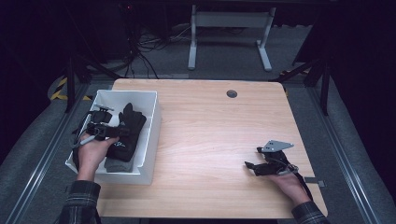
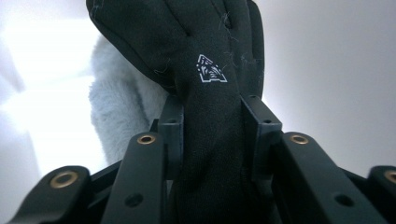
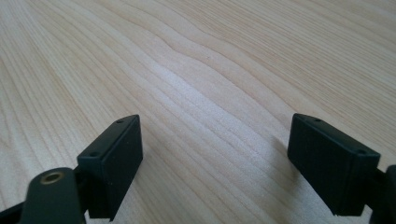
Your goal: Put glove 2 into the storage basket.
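High view: wooden table [image 1: 215, 121], dark room behind.

Black glove [image 1: 127, 133]: knit fabric, small white triangular logo on back [image 2: 211, 70], fingers pointing to far end of white bin [image 1: 152, 140]. Lies lengthwise inside bin, atop light grey fleecy item [image 2: 116, 116]. Cuff end pinched between left gripper [image 2: 217, 119] pads.

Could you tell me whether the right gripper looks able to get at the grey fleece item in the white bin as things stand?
Probably not: the right gripper sits across the wooden table, and the black glove covers most of the grey fleece item.
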The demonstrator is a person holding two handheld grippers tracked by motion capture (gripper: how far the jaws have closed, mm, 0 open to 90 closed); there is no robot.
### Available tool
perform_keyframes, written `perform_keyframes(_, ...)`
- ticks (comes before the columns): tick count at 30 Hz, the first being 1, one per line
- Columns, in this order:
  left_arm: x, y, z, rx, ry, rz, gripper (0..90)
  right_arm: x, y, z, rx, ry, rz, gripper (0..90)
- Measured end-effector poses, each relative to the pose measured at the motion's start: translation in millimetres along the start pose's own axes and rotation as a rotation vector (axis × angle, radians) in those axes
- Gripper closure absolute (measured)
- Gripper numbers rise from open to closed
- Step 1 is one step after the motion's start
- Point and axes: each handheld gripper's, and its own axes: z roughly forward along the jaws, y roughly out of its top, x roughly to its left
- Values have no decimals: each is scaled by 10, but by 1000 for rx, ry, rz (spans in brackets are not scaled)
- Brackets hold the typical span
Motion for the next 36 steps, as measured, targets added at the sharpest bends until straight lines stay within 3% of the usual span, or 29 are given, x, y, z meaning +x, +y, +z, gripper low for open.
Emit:
perform_keyframes(4, -4, -8, 64, 7, 44, 9, 585, 0, 0, 0, 0, 0, 0, 186)
perform_keyframes(11, -27, -2, 57, -1, 94, 21, 361, 0, 0, 0, 0, 0, 0, 186)
perform_keyframes(12, -28, 3, 37, -7, 118, 23, 325, 0, 0, 0, 0, 0, 0, 186)
perform_keyframes(21, -58, 50, -93, -61, 118, 40, 212, 0, 0, 0, 0, 0, 1, 186)
perform_keyframes(24, -105, 97, -194, -97, 116, 52, 205, 0, 0, 1, 0, 0, 0, 186)
perform_keyframes(36, -298, 220, -357, -149, 70, 107, 203, 0, 1, 1, 0, 0, 1, 186)
